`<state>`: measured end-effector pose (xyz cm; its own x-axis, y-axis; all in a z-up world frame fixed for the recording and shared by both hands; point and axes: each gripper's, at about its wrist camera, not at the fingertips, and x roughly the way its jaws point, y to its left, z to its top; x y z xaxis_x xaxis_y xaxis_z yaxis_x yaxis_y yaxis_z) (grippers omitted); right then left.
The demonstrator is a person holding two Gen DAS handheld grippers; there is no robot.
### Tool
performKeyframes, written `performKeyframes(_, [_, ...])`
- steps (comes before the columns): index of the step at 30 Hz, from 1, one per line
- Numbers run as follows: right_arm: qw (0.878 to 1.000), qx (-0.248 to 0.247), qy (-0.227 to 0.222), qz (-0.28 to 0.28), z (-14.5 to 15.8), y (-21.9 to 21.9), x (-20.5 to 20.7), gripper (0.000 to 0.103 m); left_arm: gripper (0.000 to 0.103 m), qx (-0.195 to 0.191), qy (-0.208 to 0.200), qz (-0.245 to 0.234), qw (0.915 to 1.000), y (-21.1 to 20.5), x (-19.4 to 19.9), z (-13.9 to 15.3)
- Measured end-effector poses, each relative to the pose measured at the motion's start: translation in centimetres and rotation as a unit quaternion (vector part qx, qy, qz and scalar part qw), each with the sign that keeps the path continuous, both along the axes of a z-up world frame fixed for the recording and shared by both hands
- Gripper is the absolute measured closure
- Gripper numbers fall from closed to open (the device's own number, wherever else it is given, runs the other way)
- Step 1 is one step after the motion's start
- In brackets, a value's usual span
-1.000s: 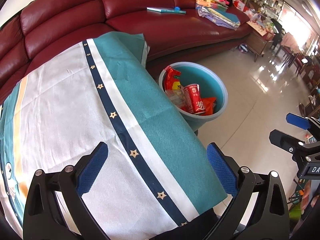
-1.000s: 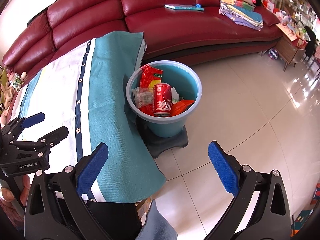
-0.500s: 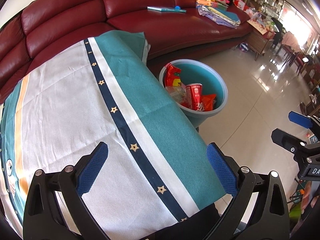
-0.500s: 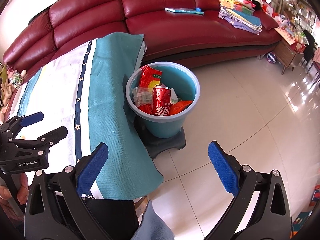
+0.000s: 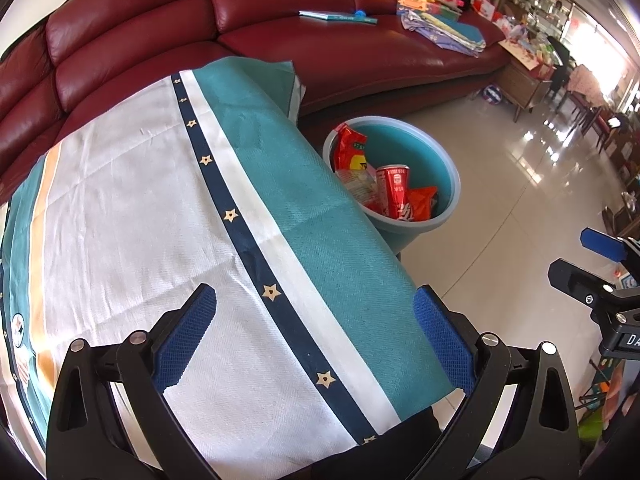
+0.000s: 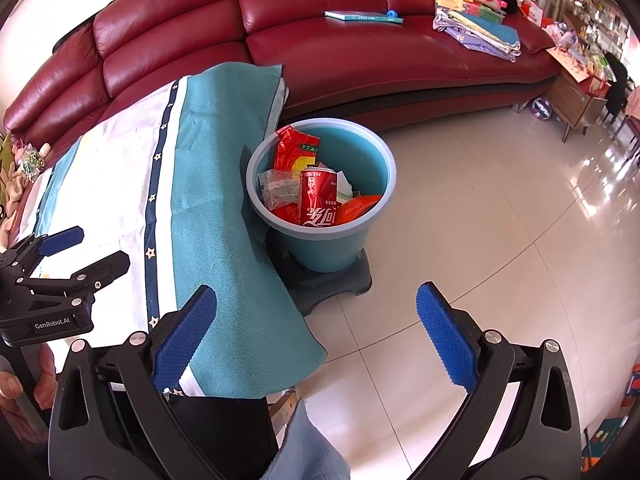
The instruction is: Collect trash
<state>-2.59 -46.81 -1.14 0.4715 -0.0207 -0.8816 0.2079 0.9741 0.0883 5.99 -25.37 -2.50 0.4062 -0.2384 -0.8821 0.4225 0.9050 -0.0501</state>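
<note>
A blue bin (image 6: 384,152) stands on the floor beside the cloth-covered table (image 6: 208,168). Inside it are a red soda can (image 6: 318,200), a red snack bag (image 6: 294,150), an orange wrapper (image 6: 356,206) and a clear wrapper (image 6: 278,188). My right gripper (image 6: 316,308) hangs open and empty over the floor in front of the bin. My left gripper (image 5: 314,320) is open and empty above the tablecloth (image 5: 160,200), with the bin (image 5: 452,184) and can (image 5: 394,192) beyond the table edge. Each gripper shows in the other's view: the left gripper (image 6: 80,252), the right gripper (image 5: 592,264).
The bin rests on a dark stand (image 6: 332,284). A red leather sofa (image 6: 400,60) curves behind, carrying a book (image 6: 364,17) and a pile of folded things (image 6: 476,24). Glossy tiled floor (image 6: 480,240) spreads to the right. A hand (image 6: 24,384) holds the left gripper's handle.
Both views have drifted only slightly. Both grippers stay open, and the bin's contents have not moved.
</note>
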Motion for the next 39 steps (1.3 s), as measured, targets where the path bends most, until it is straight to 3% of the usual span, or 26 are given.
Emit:
performKeyframes(13, [1.0,0.0,0.0,-0.012,-0.2,-0.6,0.1,0.007,0.004,-0.025,-0.002,0.017,0.9995,0.8,0.3,0.2])
performKeyframes(39, [1.0,-0.012,0.003,-0.02,-1.0,-1.1,0.2,0.007,0.004,0.009,-0.003,0.026,0.9996,0.1,0.3,-0.5])
